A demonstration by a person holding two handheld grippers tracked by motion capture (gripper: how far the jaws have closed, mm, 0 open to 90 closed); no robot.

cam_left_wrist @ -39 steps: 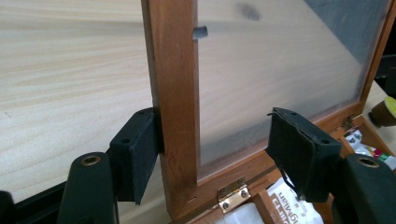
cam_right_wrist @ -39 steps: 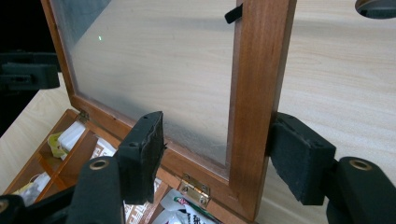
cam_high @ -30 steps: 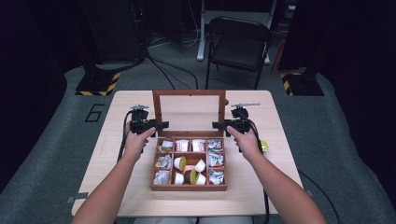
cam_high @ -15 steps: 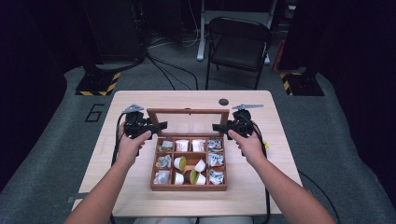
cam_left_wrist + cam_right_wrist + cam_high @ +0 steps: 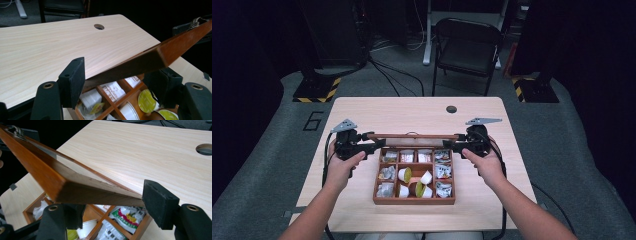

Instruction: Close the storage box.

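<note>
An open wooden box (image 5: 414, 201) of several compartments holds white pods (image 5: 403, 175) and foil packets (image 5: 442, 171). Its hinged lid (image 5: 412, 136), a brown wooden frame, hangs tilted low over the box's back edge and looks almost edge-on in the high view. My left gripper (image 5: 375, 145) is shut on the lid's left side, and the frame (image 5: 175, 47) runs between its jaws (image 5: 118, 77). My right gripper (image 5: 453, 145) grips the lid's right side. Its jaws (image 5: 115, 207) have just been opening a little, with the frame's corner (image 5: 50, 177) still between the pads.
The box sits on a light wooden table (image 5: 412, 112) with a round cable hole (image 5: 451, 109) at the back. A black folding chair (image 5: 467, 50) stands behind the table, with cables on the floor.
The lid has swung from upright down toward the box. Both hands moved with it, toward the person and slightly up.
</note>
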